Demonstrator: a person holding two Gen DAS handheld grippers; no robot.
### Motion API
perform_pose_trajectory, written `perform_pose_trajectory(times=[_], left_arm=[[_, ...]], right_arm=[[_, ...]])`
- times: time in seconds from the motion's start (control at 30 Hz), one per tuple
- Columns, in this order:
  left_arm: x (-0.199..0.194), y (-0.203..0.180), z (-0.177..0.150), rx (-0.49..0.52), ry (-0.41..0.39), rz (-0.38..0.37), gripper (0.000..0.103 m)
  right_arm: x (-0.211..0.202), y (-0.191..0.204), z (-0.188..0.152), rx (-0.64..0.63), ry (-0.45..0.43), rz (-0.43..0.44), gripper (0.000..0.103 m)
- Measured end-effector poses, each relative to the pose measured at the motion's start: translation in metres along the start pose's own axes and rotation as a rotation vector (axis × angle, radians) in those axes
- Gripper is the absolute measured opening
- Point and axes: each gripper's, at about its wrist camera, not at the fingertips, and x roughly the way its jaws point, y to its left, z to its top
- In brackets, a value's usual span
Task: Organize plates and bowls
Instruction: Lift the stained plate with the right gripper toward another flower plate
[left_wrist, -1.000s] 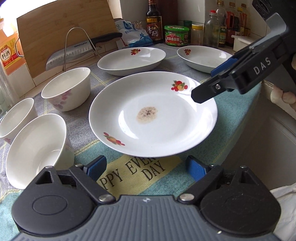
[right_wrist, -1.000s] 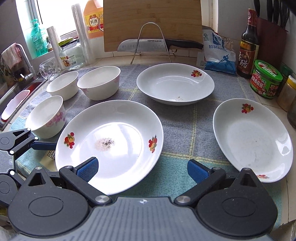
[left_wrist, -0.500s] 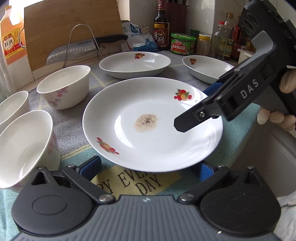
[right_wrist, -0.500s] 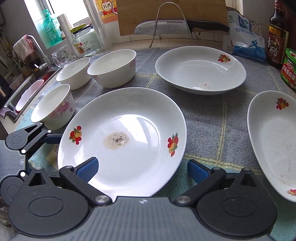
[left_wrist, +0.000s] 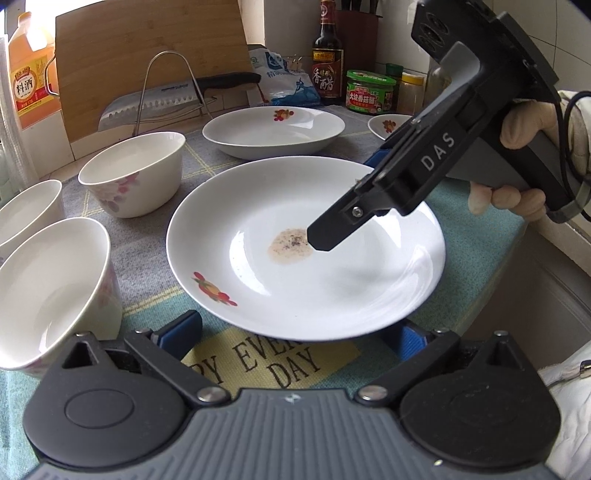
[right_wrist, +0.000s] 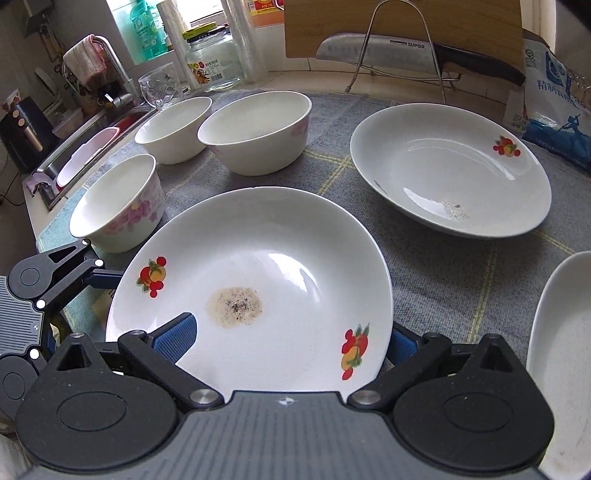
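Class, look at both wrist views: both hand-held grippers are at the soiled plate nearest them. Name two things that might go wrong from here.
1. The right hand-held gripper straddles the soiled plate with open jaws, one finger over the inside and one beyond the rim; closing on the glossy rim could slip or tip it.
2. The plate carries a brown residue patch; stacking it with other dishes would likely smear them.

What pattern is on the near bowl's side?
Pink and purple flowers on white, on the near bowl; clearest in the right wrist view.
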Motion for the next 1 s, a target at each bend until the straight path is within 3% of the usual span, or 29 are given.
perform_pose_trajectory(times=[0.27,0.53,1.0], left_arm=[[-0.001,-0.001,0.0,0.001,0.0,0.003,0.103],[-0.001,-0.003,0.002,0.024,0.001,-0.001,0.103],[-0.002,-0.006,0.005,0.08,-0.007,-0.005,0.101]], right_arm=[[0.012,-0.011,0.026,-0.053,0.067,0.096,0.103],[0.016,-0.023,0.043,-0.022,0.142,0.188,0.103],[0.02,-0.029,0.054,0.03,0.21,0.239,0.103]])
